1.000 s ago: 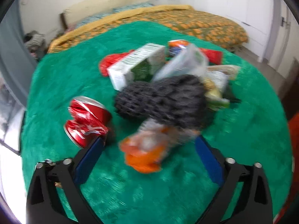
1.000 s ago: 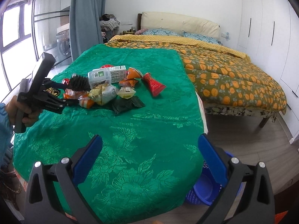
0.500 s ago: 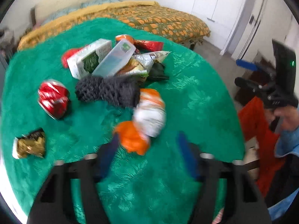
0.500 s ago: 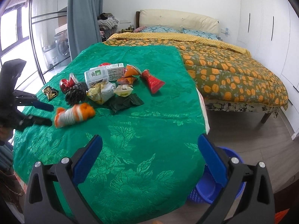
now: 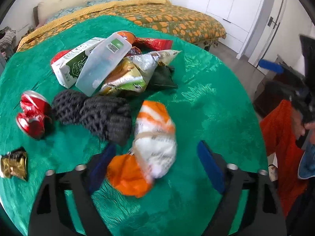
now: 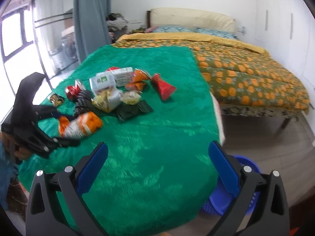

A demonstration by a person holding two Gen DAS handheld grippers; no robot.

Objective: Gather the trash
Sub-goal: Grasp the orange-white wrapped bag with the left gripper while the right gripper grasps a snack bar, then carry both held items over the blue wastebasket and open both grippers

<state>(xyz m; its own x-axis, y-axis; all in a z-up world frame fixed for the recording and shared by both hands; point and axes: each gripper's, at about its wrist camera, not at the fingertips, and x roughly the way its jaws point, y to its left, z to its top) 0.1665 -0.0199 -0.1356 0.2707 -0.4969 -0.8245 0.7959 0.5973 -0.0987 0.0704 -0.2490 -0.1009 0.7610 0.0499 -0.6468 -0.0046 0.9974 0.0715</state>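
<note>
While both cameras blur slightly, the layout reads as follows.

Left gripper [image 5: 155, 163]: jaws apart, straddling an orange-and-white snack bag [image 5: 151, 143]; the left pad looks to be against the bag's orange end, the right pad stands clear of it. Whether the bag is lifted or lying on the cloth cannot be told.

Right gripper [image 6: 159, 167]: jaws wide apart, nothing between them, held over the near edge of the green cloth [image 6: 149, 133], well apart from the trash.

Trash pile: just beyond the snack bag lies black netting [image 5: 94, 112], with a crushed red can [image 5: 32, 114] to its left and a gold wrapper [image 5: 13, 164] nearer the cloth's edge. Behind the netting, a clear plastic box [image 5: 102, 63] leans on a green-and-white carton [image 5: 74, 64]; silver-and-gold snack bags [image 5: 133, 72], a dark green packet [image 5: 163, 76] and a red packet [image 5: 155, 43] sit beside them.

Blue basket [image 6: 232, 200]: on the floor below the cloth's edge, partly hidden behind the right gripper's finger.

Bed [image 6: 246, 70]: orange-patterned quilt, beyond the cloth.
</note>
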